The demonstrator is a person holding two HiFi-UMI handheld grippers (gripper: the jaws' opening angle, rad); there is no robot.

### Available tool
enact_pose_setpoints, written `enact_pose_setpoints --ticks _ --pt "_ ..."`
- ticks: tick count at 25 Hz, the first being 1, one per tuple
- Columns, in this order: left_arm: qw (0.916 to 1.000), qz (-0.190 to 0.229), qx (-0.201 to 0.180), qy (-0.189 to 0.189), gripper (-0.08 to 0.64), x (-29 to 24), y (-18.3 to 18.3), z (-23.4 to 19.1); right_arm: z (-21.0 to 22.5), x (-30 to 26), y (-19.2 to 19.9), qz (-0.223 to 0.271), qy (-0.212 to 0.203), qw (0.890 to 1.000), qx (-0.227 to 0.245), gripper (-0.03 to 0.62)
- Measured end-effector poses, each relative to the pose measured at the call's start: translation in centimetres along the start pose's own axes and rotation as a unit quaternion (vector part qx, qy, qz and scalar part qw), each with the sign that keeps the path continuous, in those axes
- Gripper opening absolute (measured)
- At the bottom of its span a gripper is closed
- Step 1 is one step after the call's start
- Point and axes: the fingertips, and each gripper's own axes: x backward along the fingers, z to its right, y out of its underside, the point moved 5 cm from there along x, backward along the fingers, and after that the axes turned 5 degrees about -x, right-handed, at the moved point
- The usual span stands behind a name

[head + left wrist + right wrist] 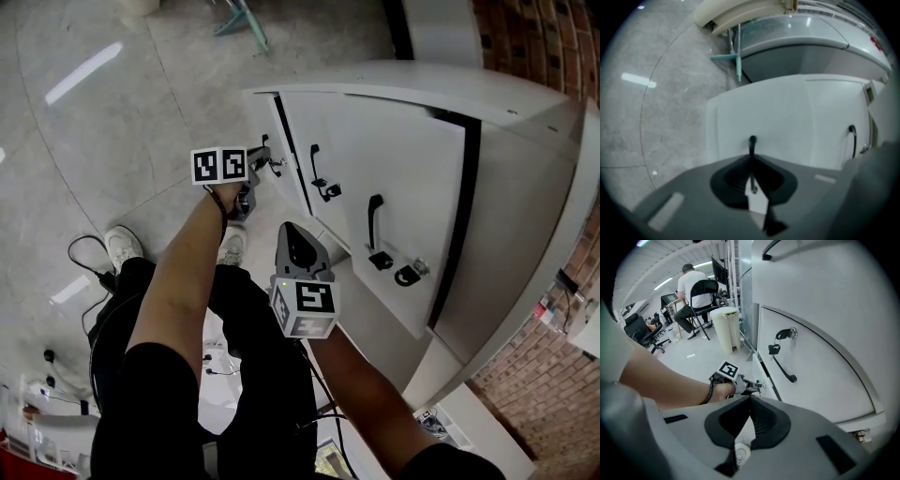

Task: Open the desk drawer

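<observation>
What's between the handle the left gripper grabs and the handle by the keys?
Another black handle, with a small black piece just below it. You can see it in the head view.

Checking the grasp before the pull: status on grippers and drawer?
Left gripper shut on the drawer handle. Right gripper shut, empty, off to the side. Drawer front not visibly pulled out. Nothing seen in the way.

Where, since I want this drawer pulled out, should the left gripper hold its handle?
Grip the black handle at mid-bar, coming straight at the drawer front, one jaw each side: it is a thin bow standing off that front. The left gripper is shut on it so.
</observation>
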Motion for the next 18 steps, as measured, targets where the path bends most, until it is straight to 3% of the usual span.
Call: enact_pose_setpoints --ticks 10,18 --pt "0.9978 -0.008 0.012 -0.064 0.009 8.7 2.1 -3.4 -0.8 1.3 -0.5 -0.005 -0.005 1.000 -0.010 -0.002" --pt "0.9957 -0.011 -0.002 -0.092 0.015 11.2 2.6 -4.4 -1.9 0.8 1.5 -0.015 -0.019 1.000 0.001 -0.002"
